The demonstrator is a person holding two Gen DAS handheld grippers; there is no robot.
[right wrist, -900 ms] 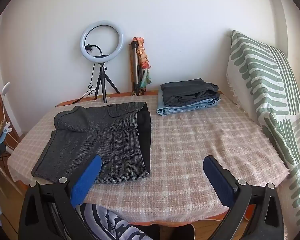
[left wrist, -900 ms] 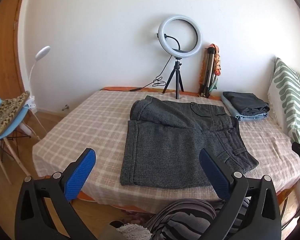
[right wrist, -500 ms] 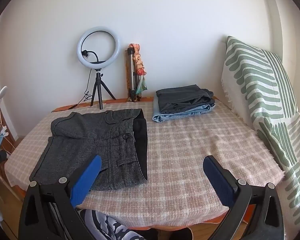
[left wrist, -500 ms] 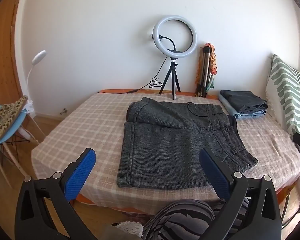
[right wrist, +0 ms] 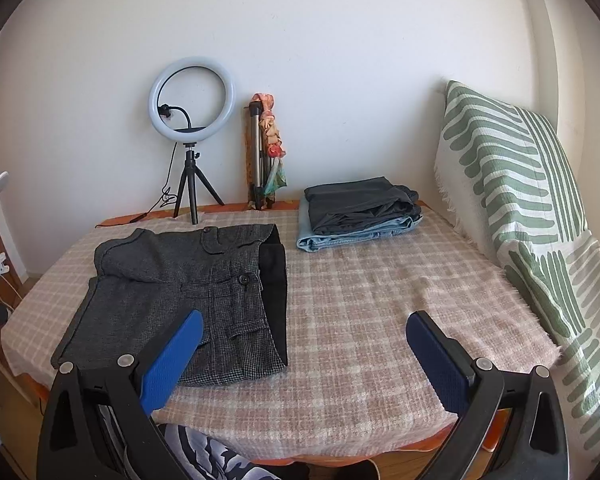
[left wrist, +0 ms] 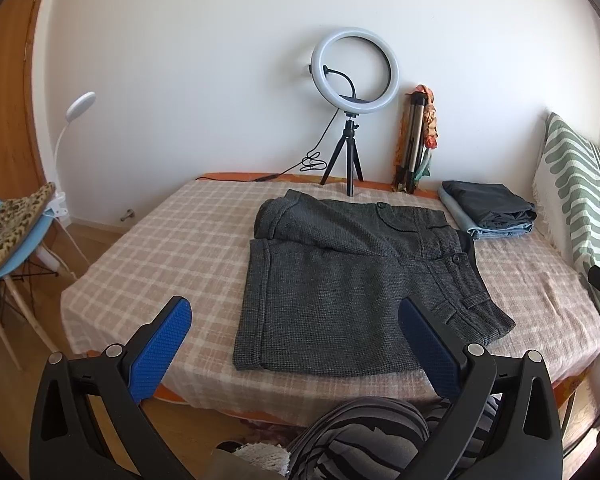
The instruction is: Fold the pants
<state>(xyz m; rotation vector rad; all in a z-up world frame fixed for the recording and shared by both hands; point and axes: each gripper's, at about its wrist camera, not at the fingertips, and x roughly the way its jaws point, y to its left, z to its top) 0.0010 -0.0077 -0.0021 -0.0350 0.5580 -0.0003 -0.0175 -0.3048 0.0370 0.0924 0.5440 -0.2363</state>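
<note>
Two grippers, the left gripper (left wrist: 296, 344) and right gripper (right wrist: 304, 350), hang with jaws spread wide and empty above the near edge of one checked bed (right wrist: 380, 300), where one pair of grey pants (left wrist: 340, 280) lies flat, no readable writing showing.
</note>
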